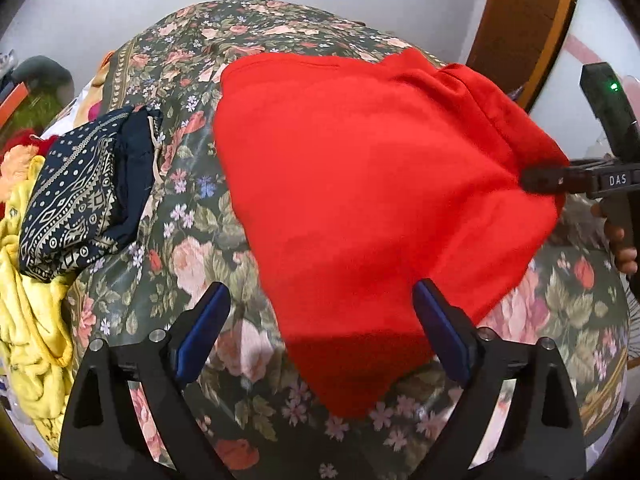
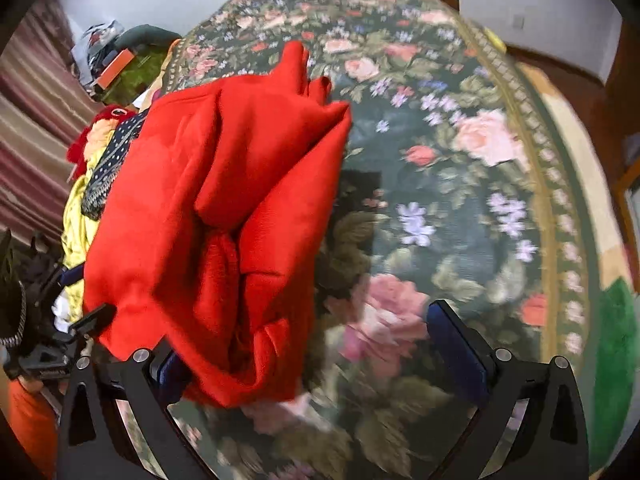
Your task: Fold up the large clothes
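Note:
A large red garment point(image 1: 360, 184) lies partly folded on the floral bedspread point(image 1: 188, 256). In the left wrist view my left gripper point(image 1: 320, 328) is open, its blue pads on either side of the garment's near corner, holding nothing. The right gripper's fingers point(image 1: 540, 180) reach in from the right and lie against the garment's right edge. In the right wrist view my right gripper point(image 2: 308, 356) is open wide; bunched red cloth point(image 2: 224, 216) drapes over its left finger, with the right pad point(image 2: 456, 344) bare above the bedspread point(image 2: 440, 184).
A folded navy patterned garment point(image 1: 80, 200) lies left of the red one. A yellow garment point(image 1: 28, 320) is heaped at the left edge with other clothes. A wooden frame point(image 1: 516, 28) stands at back right. The bed's border and a green rug point(image 2: 616, 360) lie right.

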The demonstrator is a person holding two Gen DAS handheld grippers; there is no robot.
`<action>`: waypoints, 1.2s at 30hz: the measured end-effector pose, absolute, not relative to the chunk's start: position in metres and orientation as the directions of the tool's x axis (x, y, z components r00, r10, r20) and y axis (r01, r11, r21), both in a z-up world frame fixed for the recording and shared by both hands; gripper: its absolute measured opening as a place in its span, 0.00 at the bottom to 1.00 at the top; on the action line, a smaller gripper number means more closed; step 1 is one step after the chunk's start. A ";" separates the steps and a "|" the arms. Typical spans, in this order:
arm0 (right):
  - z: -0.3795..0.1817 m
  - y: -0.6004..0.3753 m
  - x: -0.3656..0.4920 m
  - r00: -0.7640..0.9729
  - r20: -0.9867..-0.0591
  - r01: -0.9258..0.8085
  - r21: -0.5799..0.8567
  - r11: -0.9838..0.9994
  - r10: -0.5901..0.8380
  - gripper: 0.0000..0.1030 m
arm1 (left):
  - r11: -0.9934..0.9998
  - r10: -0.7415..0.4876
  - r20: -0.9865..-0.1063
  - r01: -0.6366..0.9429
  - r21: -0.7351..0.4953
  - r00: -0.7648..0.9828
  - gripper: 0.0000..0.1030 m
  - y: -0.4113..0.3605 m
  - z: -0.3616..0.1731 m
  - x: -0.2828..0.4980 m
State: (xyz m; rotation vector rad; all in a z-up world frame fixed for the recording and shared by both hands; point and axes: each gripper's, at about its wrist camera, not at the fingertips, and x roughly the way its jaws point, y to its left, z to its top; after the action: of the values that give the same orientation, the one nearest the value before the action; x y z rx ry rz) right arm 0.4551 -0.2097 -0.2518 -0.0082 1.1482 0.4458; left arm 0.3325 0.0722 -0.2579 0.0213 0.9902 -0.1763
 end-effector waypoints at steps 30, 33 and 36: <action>-0.219 -0.160 0.523 0.377 -0.869 -0.377 0.171 0.910 0.320 1.00 | 0.986 -0.112 -0.821 -0.040 -0.161 0.560 0.90 0.113 -0.238 0.425; -0.220 -0.193 0.544 0.390 -0.861 -0.305 0.214 0.928 0.326 1.00 | 0.987 -0.064 -0.814 -0.084 -0.138 0.578 0.90 0.128 -0.241 0.431; -0.205 -0.228 0.550 0.455 -0.841 -0.223 0.209 0.952 0.291 1.00 | 0.984 0.046 -0.789 -0.162 -0.069 0.613 0.90 0.150 -0.230 0.432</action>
State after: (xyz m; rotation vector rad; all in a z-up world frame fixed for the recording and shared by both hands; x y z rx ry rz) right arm 0.5497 -0.2281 -0.2053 0.0716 1.0515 0.3177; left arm 0.4316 0.1500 -0.2295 -0.1383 0.9043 0.1207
